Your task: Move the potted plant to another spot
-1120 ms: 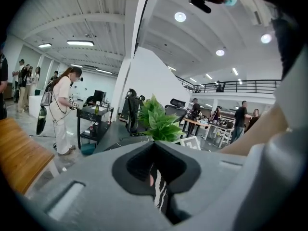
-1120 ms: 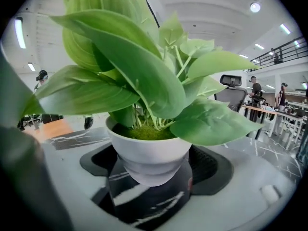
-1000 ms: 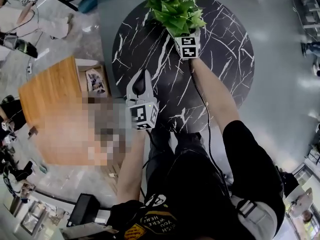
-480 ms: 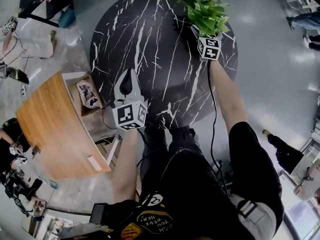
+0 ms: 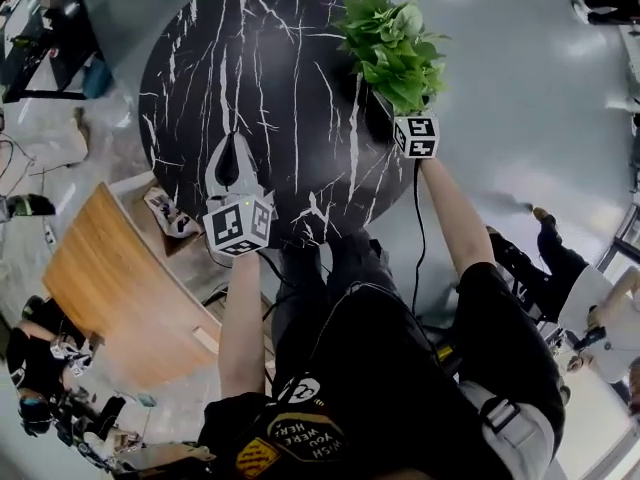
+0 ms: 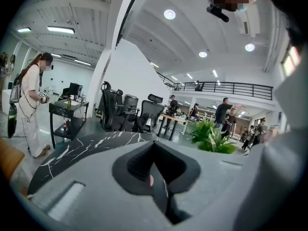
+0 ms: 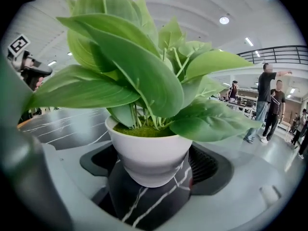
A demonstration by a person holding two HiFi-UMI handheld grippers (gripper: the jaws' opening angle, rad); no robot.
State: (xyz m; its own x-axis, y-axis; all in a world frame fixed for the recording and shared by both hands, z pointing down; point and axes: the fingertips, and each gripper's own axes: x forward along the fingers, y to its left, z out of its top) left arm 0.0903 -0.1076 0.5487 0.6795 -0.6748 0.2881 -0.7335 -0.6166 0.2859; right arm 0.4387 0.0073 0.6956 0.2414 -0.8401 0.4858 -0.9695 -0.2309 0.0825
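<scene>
The potted plant [image 5: 392, 48], broad green leaves in a white pot [image 7: 149, 150], is over the right edge of the round black marble table [image 5: 200, 58]. My right gripper [image 5: 390, 103] is shut on the pot, with a jaw on each side of it [image 7: 151, 177]. Marble shows just under the pot; I cannot tell whether the pot touches it. My left gripper [image 5: 233, 140] is shut with nothing in it, over the table's near edge. In the left gripper view its jaws [image 6: 153, 146] meet, and the plant [image 6: 211, 138] stands off to the right.
A wooden desk [image 5: 110, 288] and an open box [image 5: 170, 213] stand left of the table. A person [image 5: 590, 308] is on the floor at the right. Office chairs [image 6: 120, 112] and a standing person [image 6: 33, 105] are beyond the table.
The right gripper has carried the plant from the table's far middle to its right edge. The left gripper has stayed shut over the near edge. The head view has shifted.
</scene>
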